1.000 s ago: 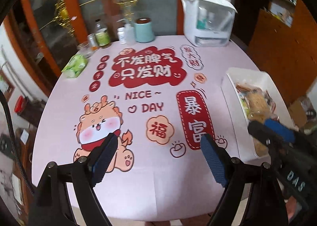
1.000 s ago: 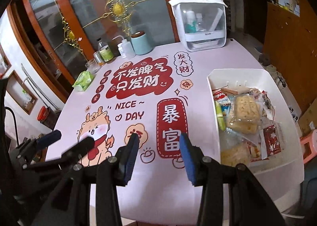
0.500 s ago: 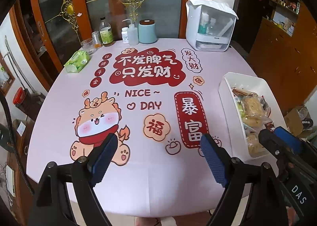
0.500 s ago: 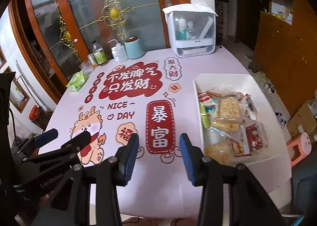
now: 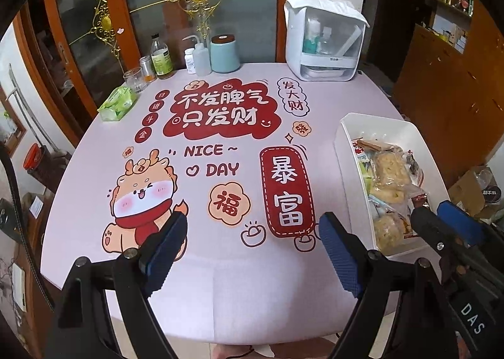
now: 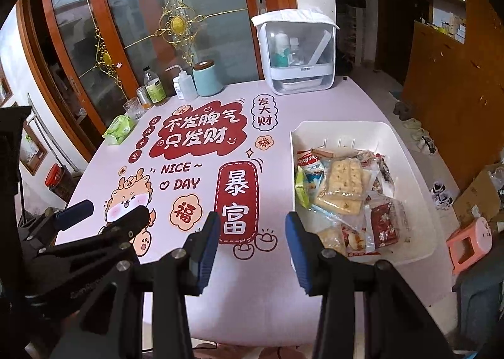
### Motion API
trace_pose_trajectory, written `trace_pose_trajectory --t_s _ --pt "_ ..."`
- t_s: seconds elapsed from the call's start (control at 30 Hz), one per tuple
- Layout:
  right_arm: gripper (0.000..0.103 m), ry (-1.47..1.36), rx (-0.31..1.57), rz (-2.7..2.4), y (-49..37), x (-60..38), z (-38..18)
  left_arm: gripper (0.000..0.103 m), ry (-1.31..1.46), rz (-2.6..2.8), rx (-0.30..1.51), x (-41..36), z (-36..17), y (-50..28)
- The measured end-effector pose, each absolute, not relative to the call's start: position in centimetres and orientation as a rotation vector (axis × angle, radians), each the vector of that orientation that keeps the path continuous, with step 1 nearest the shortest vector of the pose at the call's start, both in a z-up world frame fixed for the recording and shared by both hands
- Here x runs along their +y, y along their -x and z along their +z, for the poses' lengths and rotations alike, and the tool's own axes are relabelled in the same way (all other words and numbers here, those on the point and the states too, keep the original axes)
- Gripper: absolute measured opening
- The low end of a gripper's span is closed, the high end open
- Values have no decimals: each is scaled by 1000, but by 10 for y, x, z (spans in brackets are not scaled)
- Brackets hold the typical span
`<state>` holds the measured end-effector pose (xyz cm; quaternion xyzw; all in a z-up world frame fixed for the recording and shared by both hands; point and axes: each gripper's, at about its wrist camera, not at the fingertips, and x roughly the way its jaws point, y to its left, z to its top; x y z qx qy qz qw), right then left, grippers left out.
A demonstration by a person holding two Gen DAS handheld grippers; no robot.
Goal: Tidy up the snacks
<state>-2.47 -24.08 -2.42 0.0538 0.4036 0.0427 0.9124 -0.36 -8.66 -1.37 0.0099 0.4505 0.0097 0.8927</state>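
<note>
Worktop (image 5: 94, 170): white bin (image 6: 409, 163) holding packaged snacks (image 6: 343, 182). Left gripper (image 5: 253, 245) jaws spread, empty. Right gripper (image 6: 252, 241) jaws narrowly apart, empty.

Both grippers hover over the table's near edge, tilted downward. The left gripper (image 5: 252, 252) has its jaws spread wide, with nothing between them. The right gripper (image 6: 252, 245) shows a narrower gap, also empty.
</note>
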Motion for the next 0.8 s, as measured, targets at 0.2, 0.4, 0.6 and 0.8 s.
trace_pose_trajectory --t_s 0.2,0.4,0.6,0.8 --pt "43 -91 836 116 23 -239 -25 85 -8 42 938 -86 -15 1" --pt "43 -89 826 116 20 -241 -23 85 -9 50 937 -88 -15 0" --pt "43 -101 840 115 19 -244 -27 85 -10 44 939 -87 -15 0" --pt "43 -109 845 123 19 -246 -30 85 -11 48 944 -89 -17 1"
